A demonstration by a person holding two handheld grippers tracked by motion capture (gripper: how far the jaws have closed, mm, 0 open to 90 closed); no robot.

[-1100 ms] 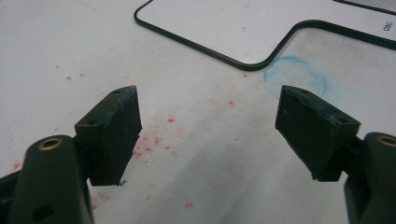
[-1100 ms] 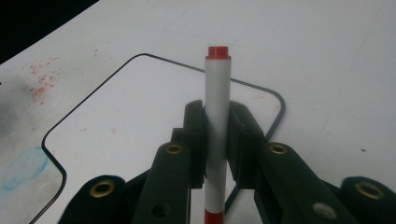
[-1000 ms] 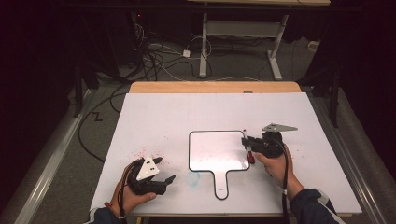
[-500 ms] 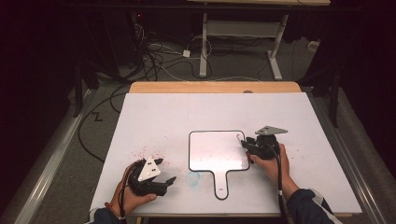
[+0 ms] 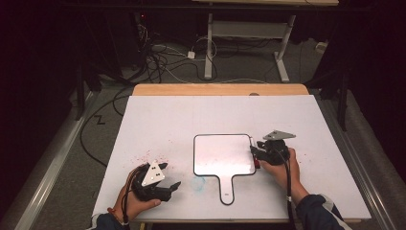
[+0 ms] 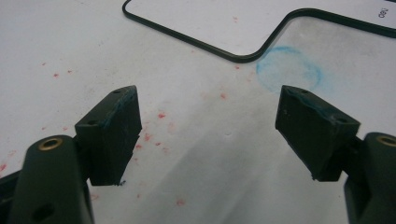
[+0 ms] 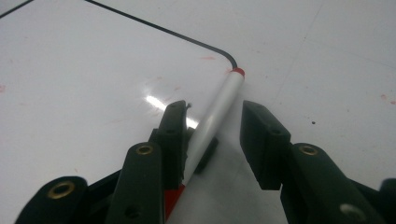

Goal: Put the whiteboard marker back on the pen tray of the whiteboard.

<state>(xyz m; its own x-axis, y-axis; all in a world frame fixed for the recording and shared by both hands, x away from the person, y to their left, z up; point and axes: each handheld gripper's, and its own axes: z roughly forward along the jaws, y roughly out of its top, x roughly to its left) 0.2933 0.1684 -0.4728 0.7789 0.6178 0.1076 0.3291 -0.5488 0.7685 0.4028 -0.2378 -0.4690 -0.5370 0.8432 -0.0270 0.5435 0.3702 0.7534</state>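
A white paddle-shaped board [image 5: 222, 153] with a thin black rim and a short handle lies at the table's middle. My right gripper [image 5: 256, 152] sits at the board's right edge. Its jaws have just been opening. Between them lies a white marker [image 7: 215, 114] with a red end, its tip resting at the board's [image 7: 93, 70] rounded corner. The marker leans on one pad, and the other pad [image 7: 261, 135] stands clear of it. My left gripper [image 5: 170, 176] rests near the front left of the table. It is open [image 6: 208, 93] with nothing between its fingers.
A faint blue ring smear [image 6: 288, 70] marks the white table [image 5: 158, 120] beside the board's handle, and red specks are scattered in front of the left gripper. Cables and desk legs lie on the floor beyond the table's wooden far edge [image 5: 220, 89].
The right gripper's jaws have spread apart around the marker, and that hand has shifted slightly left. The left hand has stayed put.
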